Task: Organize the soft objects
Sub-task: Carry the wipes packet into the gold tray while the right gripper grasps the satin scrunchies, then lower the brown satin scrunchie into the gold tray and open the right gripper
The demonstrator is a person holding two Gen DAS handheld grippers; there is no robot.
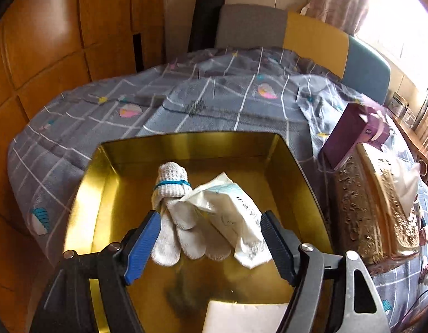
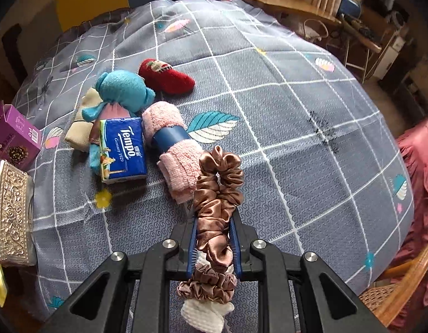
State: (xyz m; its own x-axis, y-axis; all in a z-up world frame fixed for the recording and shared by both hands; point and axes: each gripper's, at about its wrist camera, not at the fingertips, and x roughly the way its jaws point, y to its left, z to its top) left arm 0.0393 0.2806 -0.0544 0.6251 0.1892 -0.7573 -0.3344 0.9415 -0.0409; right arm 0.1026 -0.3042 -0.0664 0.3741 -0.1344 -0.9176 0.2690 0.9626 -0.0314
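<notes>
Right wrist view: right hand-held gripper clamps the brown scrunchie, lifted for sorting; left hand-held gripper hangs spread over the gold box holding gloves.

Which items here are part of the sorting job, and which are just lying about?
Job:
gold metal tin
white knit gloves
white wipes pack
brown satin scrunchie in right gripper
pink rolled towel
blue plush toy
red knitted sock
blue tissue pack

Lying about:
purple cardboard box
ornate gold box
</notes>
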